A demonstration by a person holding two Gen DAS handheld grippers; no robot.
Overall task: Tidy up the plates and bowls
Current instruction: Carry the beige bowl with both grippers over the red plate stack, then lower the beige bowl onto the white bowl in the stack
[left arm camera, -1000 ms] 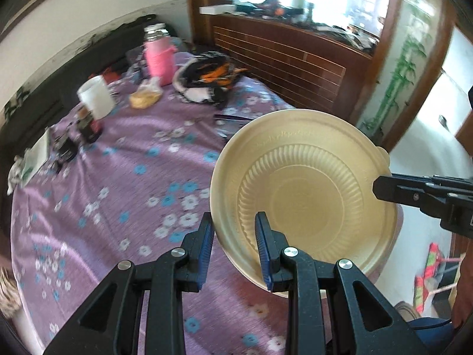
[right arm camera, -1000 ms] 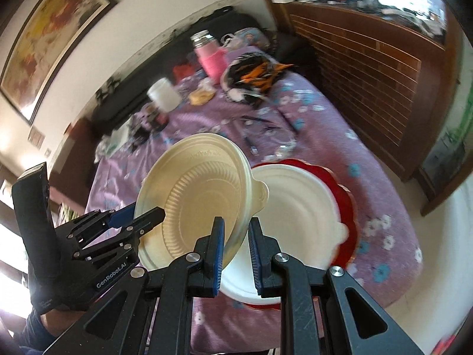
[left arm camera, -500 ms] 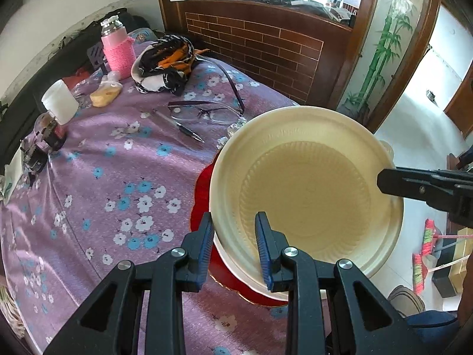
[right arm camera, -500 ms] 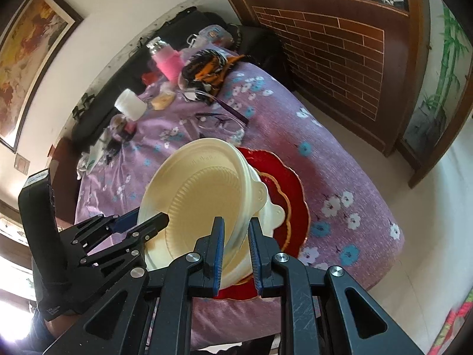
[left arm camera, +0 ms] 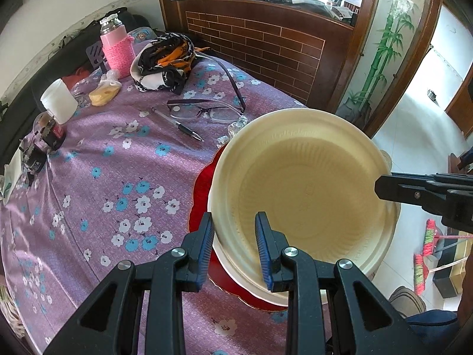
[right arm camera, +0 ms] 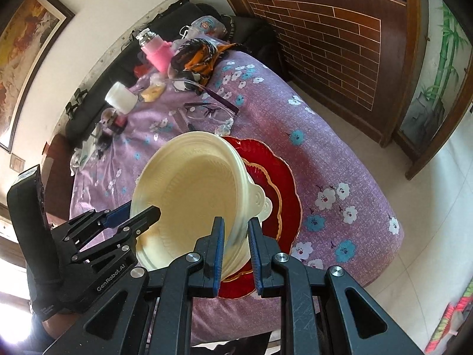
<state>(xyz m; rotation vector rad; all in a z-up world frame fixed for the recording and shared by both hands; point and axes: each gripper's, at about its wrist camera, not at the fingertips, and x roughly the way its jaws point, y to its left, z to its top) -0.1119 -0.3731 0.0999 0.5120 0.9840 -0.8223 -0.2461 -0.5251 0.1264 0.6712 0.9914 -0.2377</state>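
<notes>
Two grippers share one cream bowl (left arm camera: 310,195) as I look across the purple floral tablecloth (left arm camera: 97,177). On my left, the left gripper (left arm camera: 235,236) has its blue-padded fingers straddling the bowl's near rim, closed on it. The bowl sits tilted over a white plate (right arm camera: 267,205) stacked on a red plate (right arm camera: 280,183) near the table's right edge. On the right, my right gripper (right arm camera: 235,254) pinches the bowl's opposite rim.
</notes>
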